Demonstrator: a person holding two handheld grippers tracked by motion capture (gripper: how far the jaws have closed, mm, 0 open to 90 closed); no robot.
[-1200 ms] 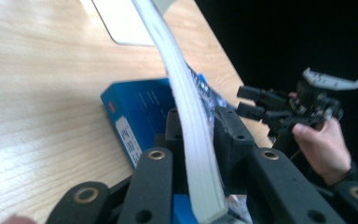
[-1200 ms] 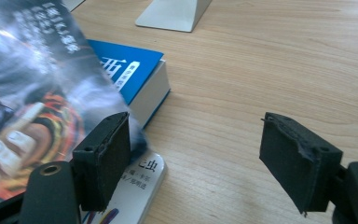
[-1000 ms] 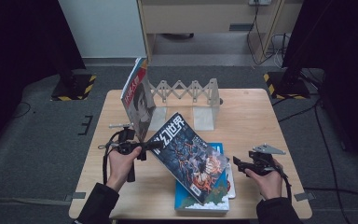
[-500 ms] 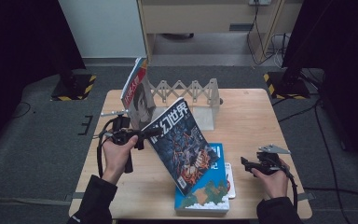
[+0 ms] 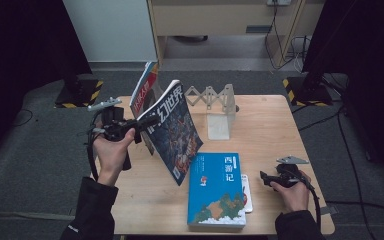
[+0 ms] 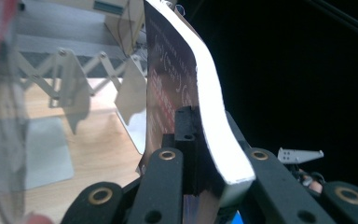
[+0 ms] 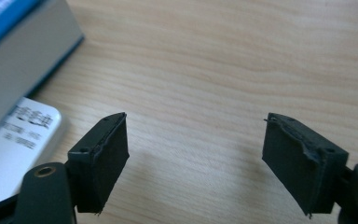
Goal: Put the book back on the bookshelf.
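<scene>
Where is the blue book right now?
In the high view, the blue book lies flat near the table's front edge, between the two hands.

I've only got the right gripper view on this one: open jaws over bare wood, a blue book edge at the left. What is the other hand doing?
Observer: The left gripper is shut on a dark magazine and holds it up off the table.
Operator: Where is it gripped?
Observer: In the left gripper view the jaws pinch the magazine's edge, and the pages curve above them.
Operator: Anything standing nearby?
Observer: An accordion book rack at the table's far side, with a red-covered magazine leaning at its left end.
Operator: And the blue book?
Observer: It lies flat near the table's front edge, left of the right gripper.
</scene>
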